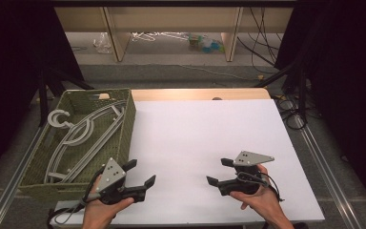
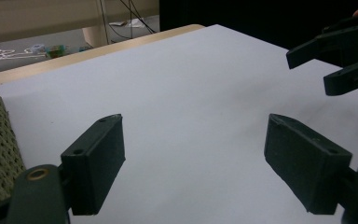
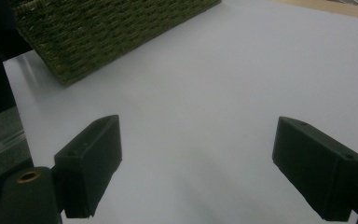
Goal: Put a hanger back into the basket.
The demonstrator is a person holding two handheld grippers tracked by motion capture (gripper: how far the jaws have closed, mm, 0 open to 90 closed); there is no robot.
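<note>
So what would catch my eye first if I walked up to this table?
Probably the two black grippers a person holds low over the white table: the left gripper and the right gripper, both with jaws open and nothing between them. Next, the green woven basket at the table's left edge, holding grey clothes hangers.

One woven basket [image 1: 124, 125] sits at nine o'clock, holding at least three grey hangers [image 1: 83, 136]; two grippers: left gripper [image 1: 140, 172], right gripper [image 1: 218, 171].

green woven basket [image 1: 124, 125] just left of the left fingers, upright on white surface [image 1: 205, 143], grey plastic hangers [image 1: 83, 138] piled flat inside, hooks at far end
</note>
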